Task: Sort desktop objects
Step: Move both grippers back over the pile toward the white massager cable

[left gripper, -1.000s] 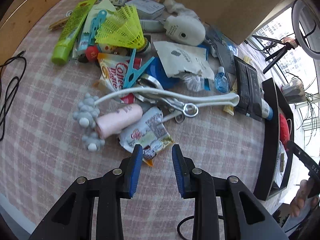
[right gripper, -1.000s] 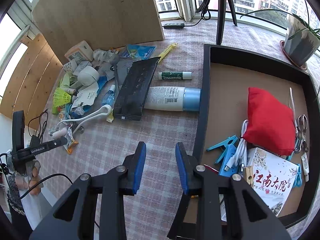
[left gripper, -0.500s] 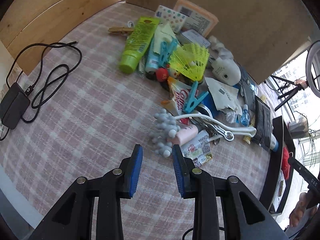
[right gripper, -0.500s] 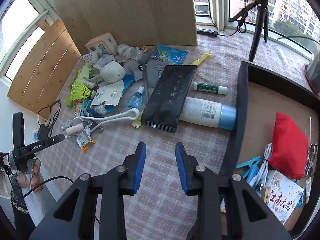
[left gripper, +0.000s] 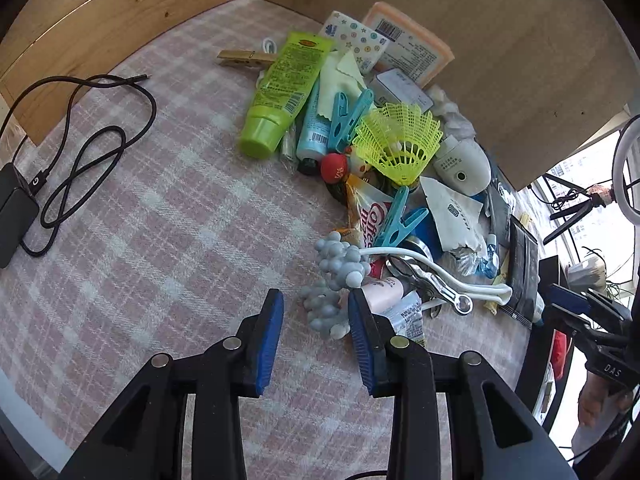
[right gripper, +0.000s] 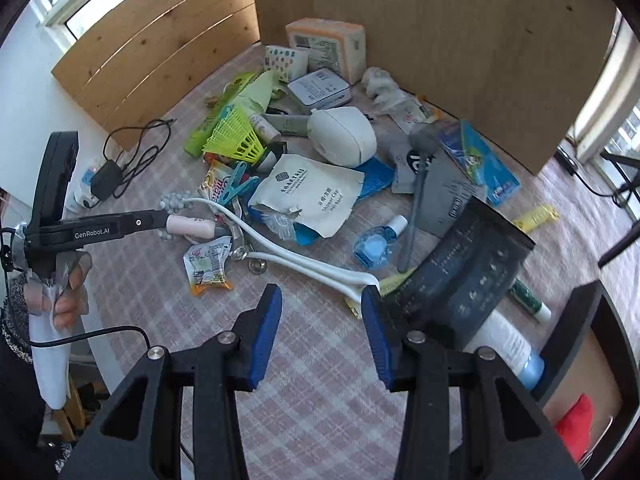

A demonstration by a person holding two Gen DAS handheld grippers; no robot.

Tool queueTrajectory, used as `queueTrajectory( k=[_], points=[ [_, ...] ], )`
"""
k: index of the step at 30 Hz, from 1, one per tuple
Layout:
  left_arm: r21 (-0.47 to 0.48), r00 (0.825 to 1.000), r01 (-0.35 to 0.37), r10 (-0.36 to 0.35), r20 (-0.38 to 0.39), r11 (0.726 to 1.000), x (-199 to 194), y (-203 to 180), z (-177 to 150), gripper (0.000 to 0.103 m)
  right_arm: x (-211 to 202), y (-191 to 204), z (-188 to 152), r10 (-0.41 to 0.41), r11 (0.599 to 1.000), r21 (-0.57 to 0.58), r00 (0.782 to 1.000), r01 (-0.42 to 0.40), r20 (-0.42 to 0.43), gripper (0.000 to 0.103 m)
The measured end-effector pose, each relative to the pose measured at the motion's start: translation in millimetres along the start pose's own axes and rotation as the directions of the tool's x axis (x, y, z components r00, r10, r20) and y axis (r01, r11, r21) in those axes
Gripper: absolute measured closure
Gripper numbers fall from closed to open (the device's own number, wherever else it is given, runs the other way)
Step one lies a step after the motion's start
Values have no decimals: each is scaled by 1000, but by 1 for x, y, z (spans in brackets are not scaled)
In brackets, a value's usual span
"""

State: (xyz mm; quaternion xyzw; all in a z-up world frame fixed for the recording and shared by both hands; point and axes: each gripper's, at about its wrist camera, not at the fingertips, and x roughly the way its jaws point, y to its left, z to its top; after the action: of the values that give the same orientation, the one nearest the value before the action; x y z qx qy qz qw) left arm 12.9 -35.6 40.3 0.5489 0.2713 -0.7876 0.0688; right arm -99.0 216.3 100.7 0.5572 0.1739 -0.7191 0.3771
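Note:
A heap of small objects lies on the pink checked cloth. My left gripper point(left gripper: 315, 316) is open just in front of a grey beaded massager head point(left gripper: 332, 276) and a pink tube point(left gripper: 384, 289). A white long handle point(left gripper: 440, 276) runs right from the beads. My right gripper point(right gripper: 322, 320) is open above the cloth, near the white handle's end point(right gripper: 352, 278) and a black pouch point(right gripper: 468, 268). The left gripper shows in the right wrist view point(right gripper: 120, 227), its tip at the pink tube point(right gripper: 190, 226).
A green tube point(left gripper: 286, 94), yellow shuttlecock point(left gripper: 400, 142), blue clothes pegs point(left gripper: 398, 220), white device point(right gripper: 342, 136) and snack packet point(right gripper: 208, 266) lie in the heap. A black charger with cable point(left gripper: 16, 216) lies left. The black tray point(right gripper: 580, 340) holds a red pouch point(right gripper: 576, 428).
The left gripper has drawn back and swung left, then closed in on the grey beads and pink tube. The right gripper has swung left from the tray toward the heap. Both stay open.

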Motion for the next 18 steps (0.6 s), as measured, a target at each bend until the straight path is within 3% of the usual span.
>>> queueTrajectory(
  k=[8,16,18],
  points=[
    [-12,1000,8,-8,-10,1000,8,6,12,69,48,23,13,12,979,-199,989,-41,-146,62],
    [-29,1000,24,-24,-19,999,18,8,16,66,75,40,7,-9,961,-274,983,-42,-185,62],
    [-29,1000,25,-26,-17,999,18,9,17,66,78,42,4,-17,959,-280,984,-35,-180,69]
  ],
)
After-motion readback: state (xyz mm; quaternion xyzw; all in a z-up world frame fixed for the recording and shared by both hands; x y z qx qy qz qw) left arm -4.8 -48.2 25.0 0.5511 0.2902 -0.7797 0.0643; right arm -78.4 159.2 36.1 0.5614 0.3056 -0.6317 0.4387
